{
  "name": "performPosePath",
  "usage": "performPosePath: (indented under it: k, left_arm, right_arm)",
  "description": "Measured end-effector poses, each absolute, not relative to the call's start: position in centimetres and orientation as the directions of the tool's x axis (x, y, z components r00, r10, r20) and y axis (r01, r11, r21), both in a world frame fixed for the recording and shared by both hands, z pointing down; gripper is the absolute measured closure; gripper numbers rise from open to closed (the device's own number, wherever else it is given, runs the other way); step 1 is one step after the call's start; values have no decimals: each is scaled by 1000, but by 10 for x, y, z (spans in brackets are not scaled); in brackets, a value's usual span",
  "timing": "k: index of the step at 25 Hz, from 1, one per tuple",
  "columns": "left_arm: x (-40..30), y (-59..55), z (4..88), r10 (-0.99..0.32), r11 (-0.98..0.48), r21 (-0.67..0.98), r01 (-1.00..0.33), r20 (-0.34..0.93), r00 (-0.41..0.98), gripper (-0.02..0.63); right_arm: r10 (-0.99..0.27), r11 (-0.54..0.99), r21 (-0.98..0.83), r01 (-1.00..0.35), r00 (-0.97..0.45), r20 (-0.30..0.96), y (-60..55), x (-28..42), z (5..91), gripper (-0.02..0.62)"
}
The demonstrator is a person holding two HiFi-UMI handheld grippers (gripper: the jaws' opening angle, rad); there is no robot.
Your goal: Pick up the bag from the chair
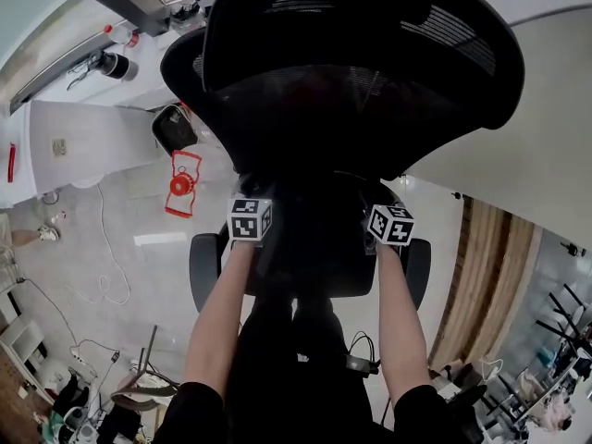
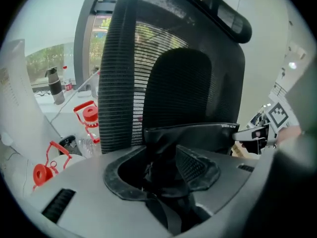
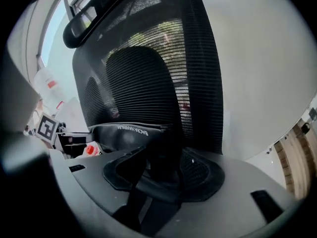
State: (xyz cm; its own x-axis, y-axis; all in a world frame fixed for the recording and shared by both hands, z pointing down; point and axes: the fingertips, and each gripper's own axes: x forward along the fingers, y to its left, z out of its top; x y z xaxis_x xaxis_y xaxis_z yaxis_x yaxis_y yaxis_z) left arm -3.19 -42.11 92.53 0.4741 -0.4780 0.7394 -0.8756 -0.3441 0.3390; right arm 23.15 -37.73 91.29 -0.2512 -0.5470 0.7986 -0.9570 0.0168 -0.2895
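Note:
A black bag (image 1: 314,248) hangs in front of the black mesh office chair (image 1: 361,72), between my two grippers. My left gripper (image 1: 252,225) is shut on a black strap and fabric of the bag (image 2: 198,133), which bunches up between its jaws (image 2: 163,177). My right gripper (image 1: 388,226) is likewise shut on a dark strap of the bag (image 3: 129,133), and the strap runs down through its jaws (image 3: 158,175). Each gripper view shows the other gripper beside the bag: right gripper (image 2: 262,128), left gripper (image 3: 54,133). The chair's backrest (image 2: 173,58) stands right behind the bag.
The chair's armrests (image 1: 205,266) (image 1: 418,265) flank my arms. A white desk (image 1: 83,137) stands at the left, and below it a red frame-like object (image 1: 182,185) lies on the floor. Cables (image 1: 102,285) trail over the floor. A dark bottle (image 2: 56,86) stands by the window.

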Motion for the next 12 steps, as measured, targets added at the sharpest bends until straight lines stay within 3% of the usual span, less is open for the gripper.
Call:
performPosePath:
  k: [12]
  left_arm:
    - [-38,-407,923,-513,-329,329,-885,725,460,537]
  right_arm:
    - [-543,39,-298,-954,-271,795,-375,228,915,506]
